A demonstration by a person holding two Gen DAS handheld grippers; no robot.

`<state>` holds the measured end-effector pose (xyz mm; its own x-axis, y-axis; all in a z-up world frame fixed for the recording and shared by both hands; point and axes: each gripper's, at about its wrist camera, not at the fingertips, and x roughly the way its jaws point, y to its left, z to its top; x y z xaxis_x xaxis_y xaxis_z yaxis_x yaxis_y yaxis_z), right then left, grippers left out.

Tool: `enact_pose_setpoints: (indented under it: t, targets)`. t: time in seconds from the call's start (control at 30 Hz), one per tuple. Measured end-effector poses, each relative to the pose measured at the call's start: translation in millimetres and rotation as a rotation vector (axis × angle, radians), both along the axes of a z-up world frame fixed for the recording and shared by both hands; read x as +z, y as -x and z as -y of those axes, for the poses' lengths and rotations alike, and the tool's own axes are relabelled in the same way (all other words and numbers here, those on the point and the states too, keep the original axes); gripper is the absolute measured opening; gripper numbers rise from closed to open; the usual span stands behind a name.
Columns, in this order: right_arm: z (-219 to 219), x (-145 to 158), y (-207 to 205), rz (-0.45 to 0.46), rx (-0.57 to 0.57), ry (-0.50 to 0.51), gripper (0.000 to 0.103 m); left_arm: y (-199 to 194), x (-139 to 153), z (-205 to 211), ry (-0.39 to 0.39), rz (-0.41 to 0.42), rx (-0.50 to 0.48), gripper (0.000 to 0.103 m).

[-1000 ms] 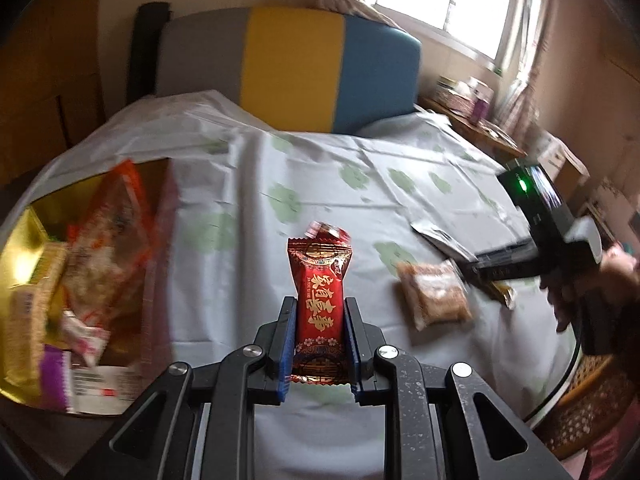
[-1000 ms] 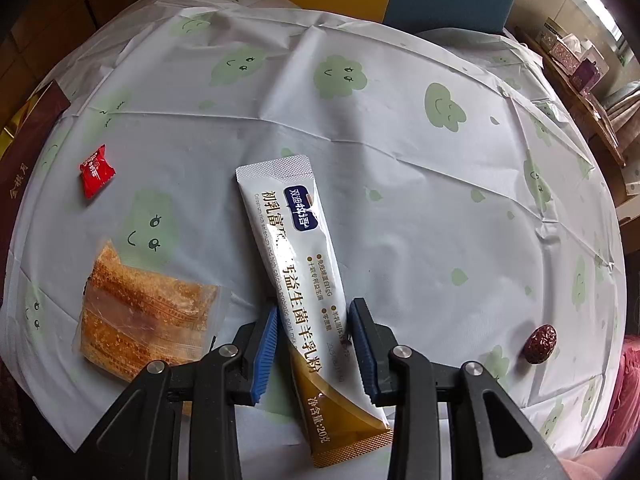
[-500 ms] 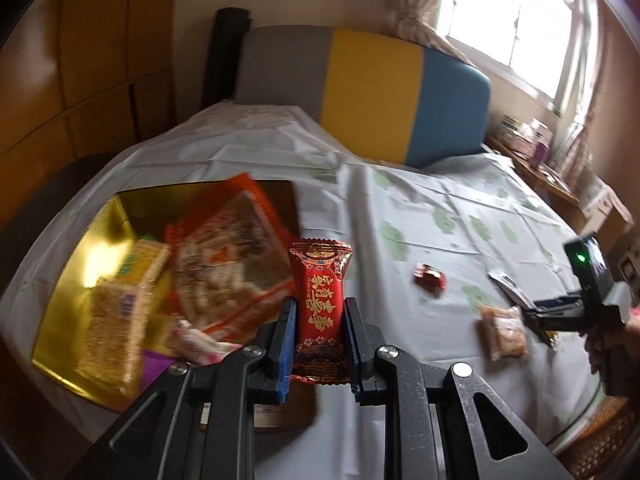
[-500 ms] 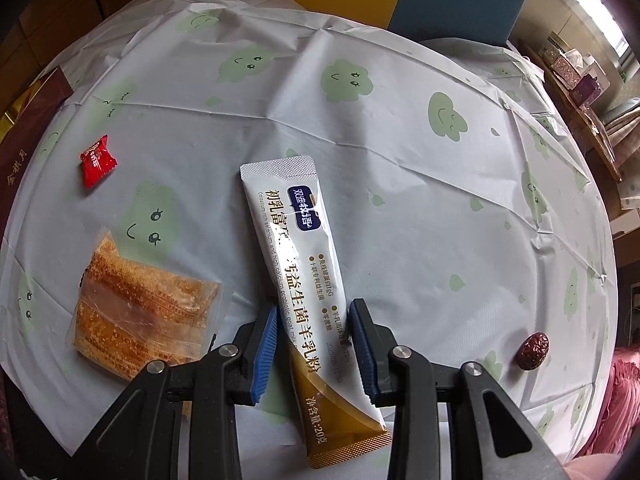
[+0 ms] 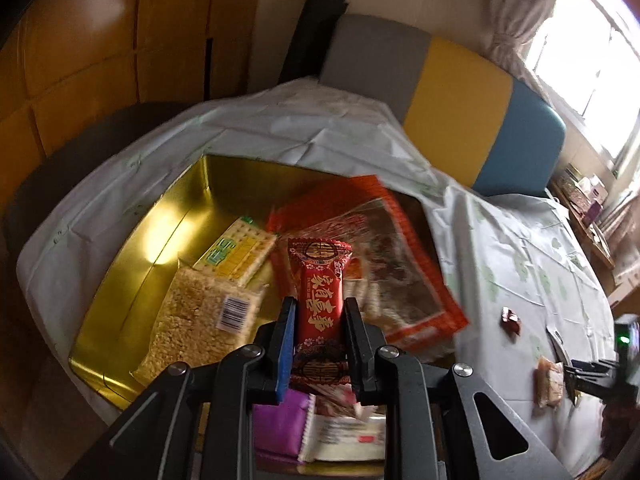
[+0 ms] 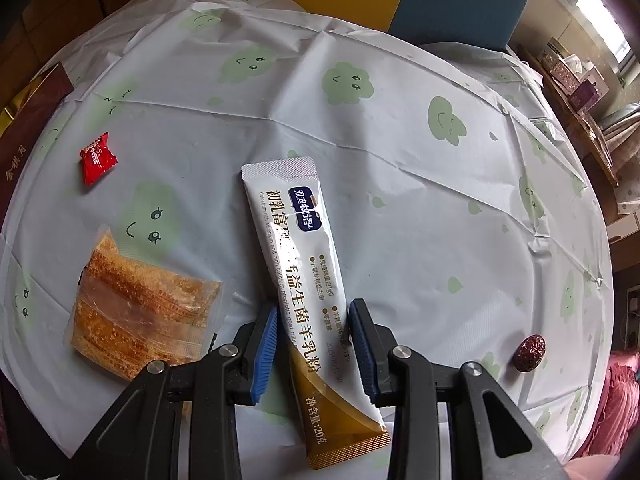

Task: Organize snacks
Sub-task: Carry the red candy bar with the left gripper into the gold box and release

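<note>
I see a round desk under a pale cloth with green cloud faces (image 6: 400,120). Behind it stands a grey, yellow and blue padded chair back (image 5: 460,92). Orange wooden wall panels (image 5: 100,40) are left; a bright curtained window (image 5: 592,52) is right.

light: window (image 5: 596,60) daylight | glare: gold tray (image 5: 160,240) | blur: left view, perhaps motion | edges: fisheye-bent

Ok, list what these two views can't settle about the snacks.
- Left wrist view: purple packet and white packet in the gold tin are part-hidden by the left gripper.
- Left wrist view: print on the big red bag is motion-blurred.
- Right wrist view: whether the right gripper fingers touch the milk powder sachet is unclear.
</note>
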<state>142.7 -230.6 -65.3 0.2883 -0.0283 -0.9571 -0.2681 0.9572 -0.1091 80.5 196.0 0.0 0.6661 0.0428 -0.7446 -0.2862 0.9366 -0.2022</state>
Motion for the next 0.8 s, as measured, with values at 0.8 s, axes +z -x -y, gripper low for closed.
enact_pose_setpoints:
  t: [0.8]
  targets:
    - [-7.5, 1.3, 2.9, 0.009, 0.012, 0.017, 0.035, 19.1, 2.2, 34.5, -0.067, 0.020, -0.058, 0.028]
